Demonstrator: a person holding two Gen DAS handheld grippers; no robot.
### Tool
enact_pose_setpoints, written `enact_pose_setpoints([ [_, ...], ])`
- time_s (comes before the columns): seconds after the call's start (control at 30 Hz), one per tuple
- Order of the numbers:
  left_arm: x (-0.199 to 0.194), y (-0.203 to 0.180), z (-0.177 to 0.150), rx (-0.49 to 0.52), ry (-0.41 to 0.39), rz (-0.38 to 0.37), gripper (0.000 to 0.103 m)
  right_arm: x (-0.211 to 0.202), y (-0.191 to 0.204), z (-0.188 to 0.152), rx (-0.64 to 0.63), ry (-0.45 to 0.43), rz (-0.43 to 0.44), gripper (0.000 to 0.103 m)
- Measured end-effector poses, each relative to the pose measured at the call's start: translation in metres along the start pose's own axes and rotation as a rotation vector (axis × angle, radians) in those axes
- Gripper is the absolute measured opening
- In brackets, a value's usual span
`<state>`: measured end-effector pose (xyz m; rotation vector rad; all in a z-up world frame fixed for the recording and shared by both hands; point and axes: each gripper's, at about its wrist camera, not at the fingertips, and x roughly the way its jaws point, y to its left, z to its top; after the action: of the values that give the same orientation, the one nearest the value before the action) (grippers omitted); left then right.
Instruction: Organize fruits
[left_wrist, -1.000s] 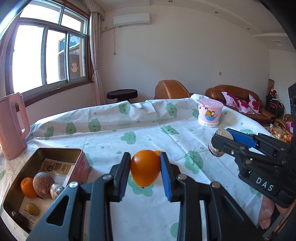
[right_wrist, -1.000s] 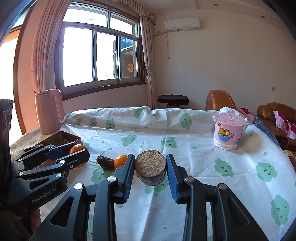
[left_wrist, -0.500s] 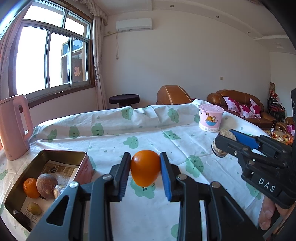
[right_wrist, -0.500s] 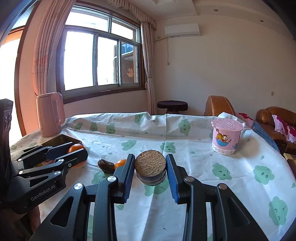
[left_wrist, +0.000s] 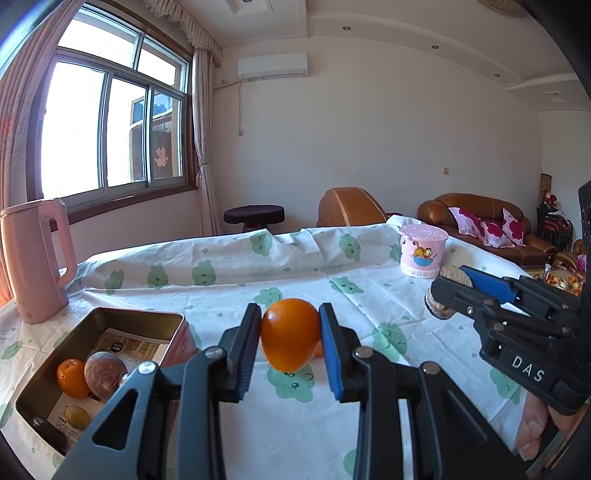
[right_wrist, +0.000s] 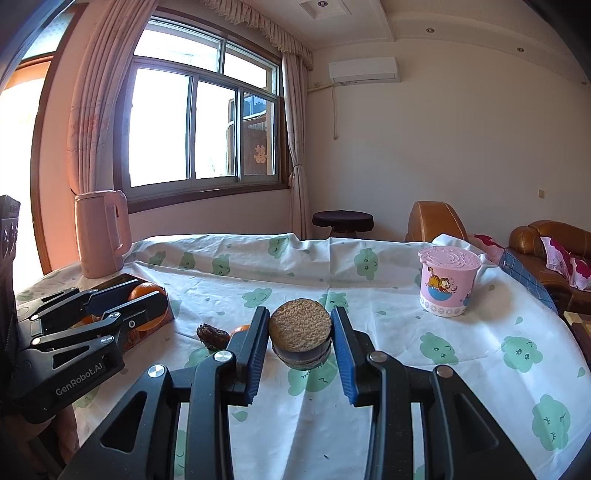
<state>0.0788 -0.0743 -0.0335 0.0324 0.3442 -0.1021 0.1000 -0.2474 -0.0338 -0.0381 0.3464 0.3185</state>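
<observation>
Far left: tall pink plastic kettle (left_wrist: 35, 258) upright on white tablecloth with green cloud print (left_wrist: 229, 273), handle turned right. Next right: open rectangular metal tin (left_wrist: 107, 325) holding small round orange mandarin (left_wrist: 71, 377), mottled brown round fruit (left_wrist: 105, 373), small yellow-green fruit (left_wrist: 77, 417); dark oblong item at near corner, identity unclear. Centre: left gripper (left_wrist: 290, 343) closed down to fruit width, blue pads pressed on both flanks of glossy orange egg-shaped fruit (left_wrist: 290, 334), held above cloth just right of tin; long axis roughly vertical, narrower end pointing down. Wrinkled dark brown date (right_wrist: 212, 336) lying on cloth, long axis left-right. Right gripper (right_wrist: 300, 339) part-closed, clamped on squat dark round object with tan grainy flat top (right_wrist: 300, 332), flat face up and toward camera. Far right: pink lidded cartoon-cat cup (right_wrist: 447, 284) upright.
</observation>
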Motion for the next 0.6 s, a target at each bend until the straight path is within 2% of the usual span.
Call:
enact_pose_setpoints([
  [0.6, -0.006, 0.008, -0.001, -0.009, -0.022, 0.027, 0.034, -0.006, 0.011, 0.001, -0.046, -0.022, -0.030, 0.036],
])
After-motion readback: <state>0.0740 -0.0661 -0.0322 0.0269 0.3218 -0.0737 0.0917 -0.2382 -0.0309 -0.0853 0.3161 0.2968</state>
